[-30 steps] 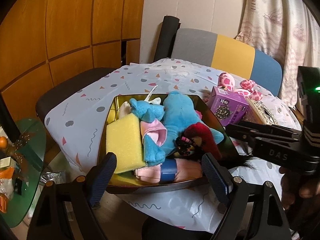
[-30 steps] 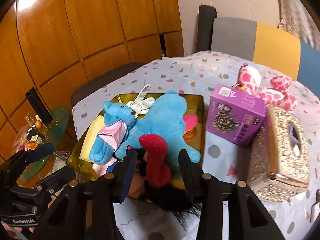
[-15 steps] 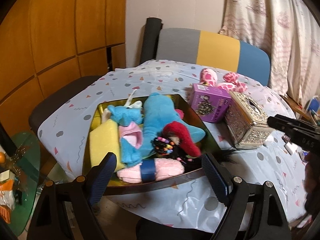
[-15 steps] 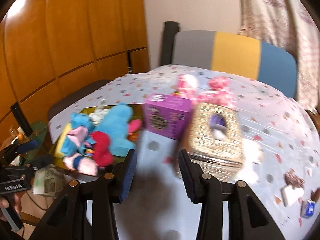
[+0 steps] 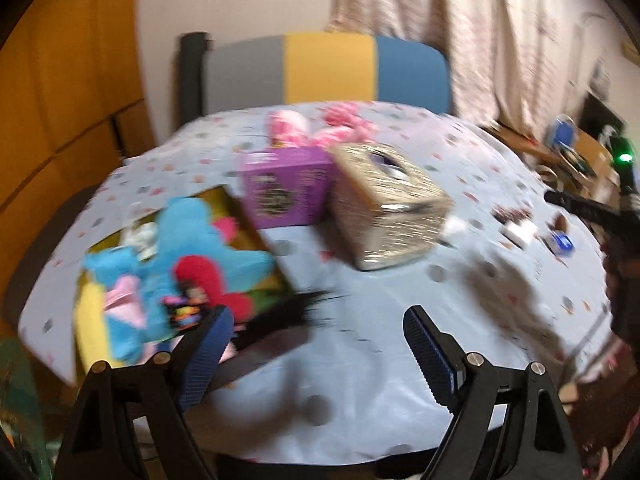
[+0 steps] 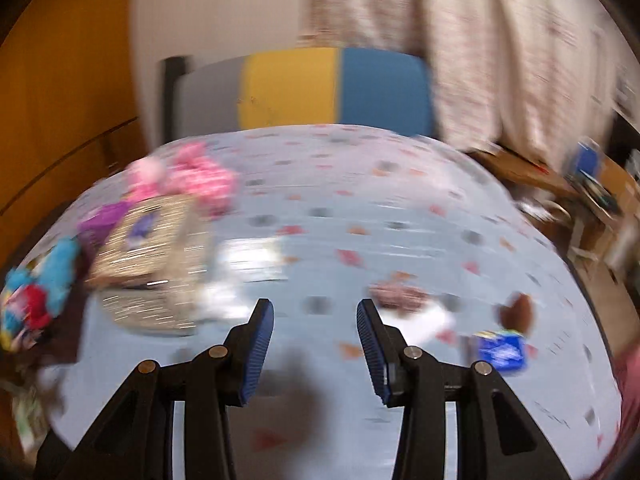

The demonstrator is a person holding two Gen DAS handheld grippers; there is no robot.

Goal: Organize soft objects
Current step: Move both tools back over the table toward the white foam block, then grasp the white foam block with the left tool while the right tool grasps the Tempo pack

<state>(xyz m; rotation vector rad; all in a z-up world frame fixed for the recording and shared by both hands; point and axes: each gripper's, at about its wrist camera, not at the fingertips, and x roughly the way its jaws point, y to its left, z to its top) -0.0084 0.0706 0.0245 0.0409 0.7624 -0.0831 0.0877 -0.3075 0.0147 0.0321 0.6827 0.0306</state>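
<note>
Your left gripper (image 5: 316,344) is spread wide with nothing between its blue ribbed pads; it hangs over the pale dotted tablecloth (image 5: 360,344), touching nothing. Your right gripper (image 6: 315,344) stands partly apart, also empty, over bare cloth.

The soft things sit at about nine o'clock in the left wrist view, piled in one gold metal tray (image 5: 224,196): one large blue plush toy (image 5: 192,232), one smaller blue plush in a pink wrap (image 5: 116,276), one red plush piece (image 5: 204,276) and one yellow sponge block (image 5: 90,320). Blur hides the rest of the pile.

At twelve o'clock stand one purple cardboard box (image 5: 286,190) and one glittery gold tissue box (image 5: 390,204), just beside each other, with one pink spotted plush (image 5: 320,128) behind them. At three o'clock lie a few small wrapped items, among them one small blue packet (image 6: 500,350); the others are too blurred for you to count.
</note>
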